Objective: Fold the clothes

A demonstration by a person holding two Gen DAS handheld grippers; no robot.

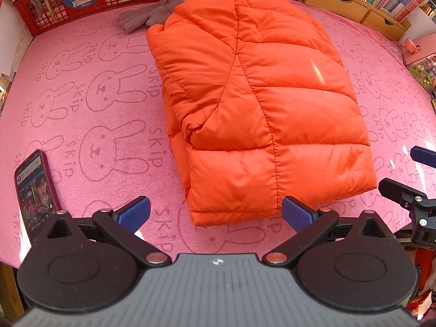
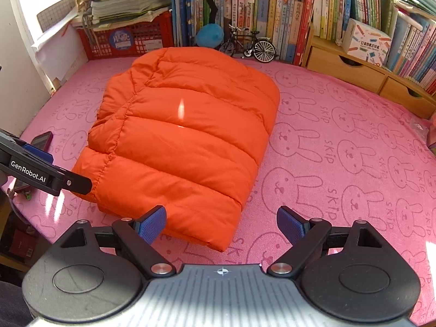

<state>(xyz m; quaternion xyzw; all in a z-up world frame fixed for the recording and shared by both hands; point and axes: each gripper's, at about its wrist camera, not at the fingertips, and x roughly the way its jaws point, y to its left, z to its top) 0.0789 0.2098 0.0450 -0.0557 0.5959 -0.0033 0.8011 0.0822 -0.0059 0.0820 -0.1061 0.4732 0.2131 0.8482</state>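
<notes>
On the pink rabbit-print cloth (image 1: 90,114): one garment, both grippers hanging just short of its near edge.
garment: orange puffer jacket (image 1: 245,103), lies mid-cloth, runs from 12 o'clock down toward 6 o'clock in both wrist views.
garment shape: compact padded block; side parts look turned in over the body, seam lines cross on top, layered edge shows at 9 o'clock in the left view.
left gripper (image 1: 215,214): jaws spread wide, nothing between them; near hem of jacket sits between the blue pads, not touching as far as I can tell.
right gripper (image 2: 220,224): jaws apart, holding nothing; jacket's near corner at 12 o'clock just beyond the pads, left pad just beside the fabric.
progress: judged late stage. Jacket reads as already folded into a bundle, nothing loose hanging out.
left to do: maybe one more half-fold front to back, or just squaring the edges; can't tell if more is intended.
far end: rounded bulge at 12 o'clock, hood or collar, can't tell which.
clutter: grey glove (image 1: 147,16) at 11 o'clock touching jacket's far corner; phone (image 1: 35,190) at 9 o'clock, well apart from jacket.
backdrop: red crate (image 2: 128,38), toy bicycle (image 2: 250,45), bookshelf (image 2: 272,8) behind the cloth.
</notes>
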